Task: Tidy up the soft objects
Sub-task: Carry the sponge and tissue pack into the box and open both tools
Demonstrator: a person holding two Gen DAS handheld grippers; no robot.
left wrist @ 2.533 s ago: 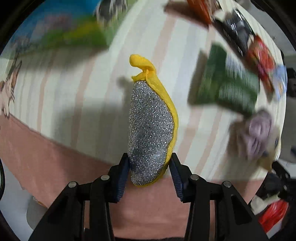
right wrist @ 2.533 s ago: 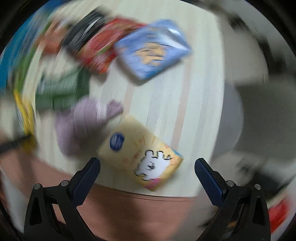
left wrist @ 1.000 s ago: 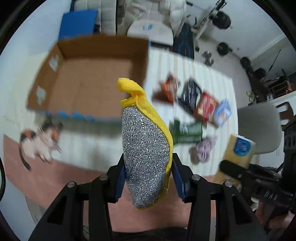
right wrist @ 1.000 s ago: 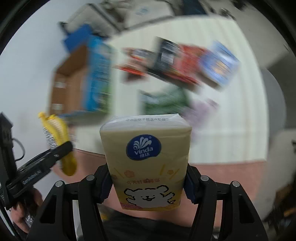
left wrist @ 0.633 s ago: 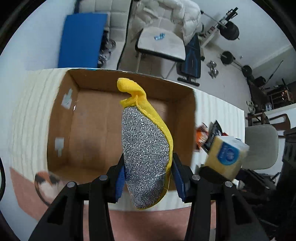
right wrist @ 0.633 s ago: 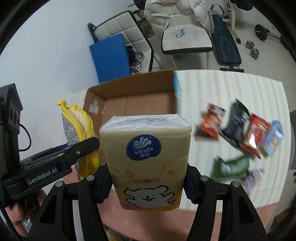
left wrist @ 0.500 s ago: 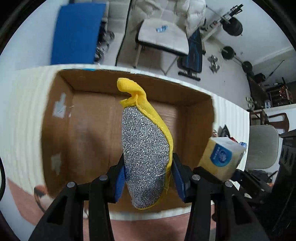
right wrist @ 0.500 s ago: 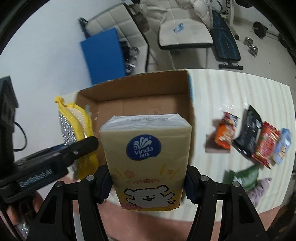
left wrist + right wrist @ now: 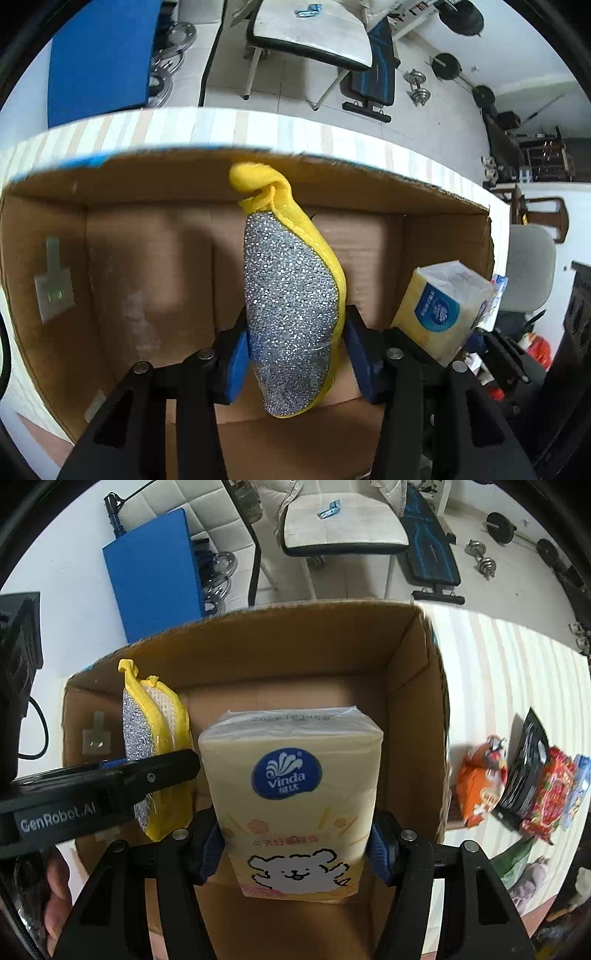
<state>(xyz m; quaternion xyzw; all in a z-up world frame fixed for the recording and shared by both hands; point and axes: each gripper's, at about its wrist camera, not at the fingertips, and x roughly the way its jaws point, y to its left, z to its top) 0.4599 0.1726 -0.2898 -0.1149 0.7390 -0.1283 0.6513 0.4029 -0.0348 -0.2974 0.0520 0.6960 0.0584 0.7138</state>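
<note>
White floor tiles and gym gear, with a blue mat [image 9: 155,568] and a white-seated chair [image 9: 343,528], lie behind a striped tabletop [image 9: 509,672] that carries an open cardboard box [image 9: 295,653].

Clamped between the blue pads of the left gripper [image 9: 295,354] is a scouring pad [image 9: 291,310] with a silver glitter face and a yellow cloth edge; it stands nearly upright, its knotted yellow tip pointing toward the box's far wall. Pad and gripper hang over the box's open interior, toward its left half as the right wrist view shows, with the brown box floor visible behind them. A small patch of tape [image 9: 53,291] sits on the box's left inner wall.

Closed on a yellow pack of tissues [image 9: 291,801] is the right gripper [image 9: 295,845], its pads pressing the pack's two sides. The pack bears a blue Vinda badge and a white bear drawing, and it is held upright over the box's middle, just beside the scouring pad.

Outside the box, to its right on the tabletop, lie several snack packets [image 9: 517,790] in orange, black, red and blue, with a green packet [image 9: 517,864] and a lilac cloth [image 9: 532,882] nearer the table's front edge.
</note>
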